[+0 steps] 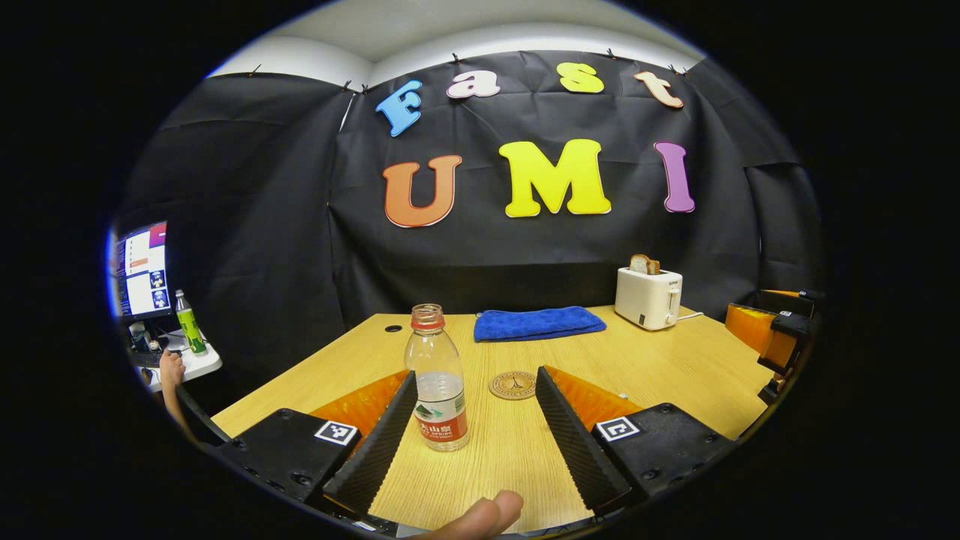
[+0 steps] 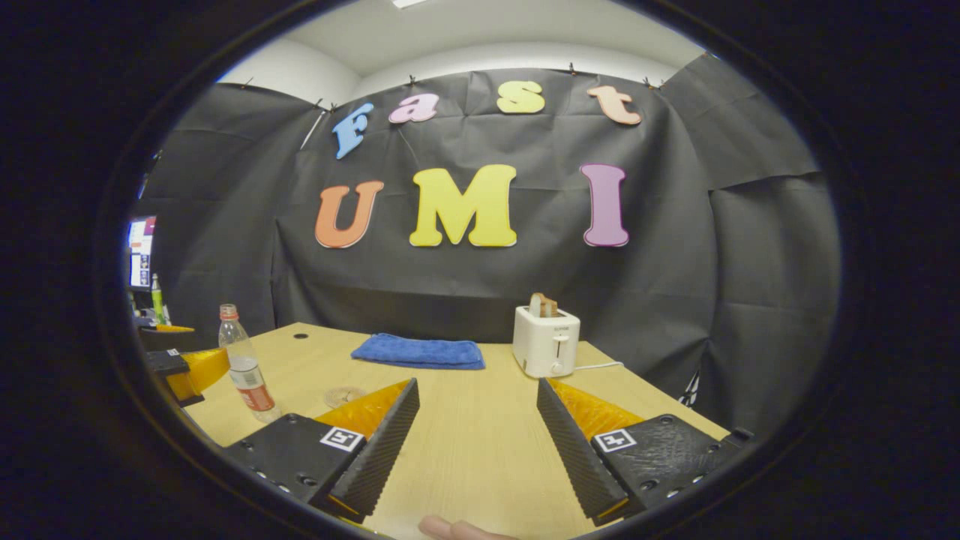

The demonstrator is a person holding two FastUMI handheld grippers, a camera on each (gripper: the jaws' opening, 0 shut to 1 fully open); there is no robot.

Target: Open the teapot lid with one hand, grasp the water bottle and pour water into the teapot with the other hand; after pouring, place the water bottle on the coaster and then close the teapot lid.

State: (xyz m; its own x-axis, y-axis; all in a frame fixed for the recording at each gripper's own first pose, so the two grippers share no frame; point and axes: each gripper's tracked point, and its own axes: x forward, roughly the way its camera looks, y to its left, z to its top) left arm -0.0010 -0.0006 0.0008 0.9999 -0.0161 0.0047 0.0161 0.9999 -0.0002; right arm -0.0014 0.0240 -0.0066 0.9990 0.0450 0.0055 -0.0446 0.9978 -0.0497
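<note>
Wide-open left gripper (image 1: pixel 472 427) fingers flank the water bottle (image 1: pixel 438 379), nearer its left finger, untouched.

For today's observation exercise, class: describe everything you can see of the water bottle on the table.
The water bottle is clear plastic, with an orange-red neck ring, an open mouth with no cap, and a label banded white, green and red. Water fills roughly its lower half. It stands upright on the wooden table, near the left gripper, between its open jaws but closer to the left one; whether that one touches it is unclear. A round coaster lies apart, just behind it.
</note>
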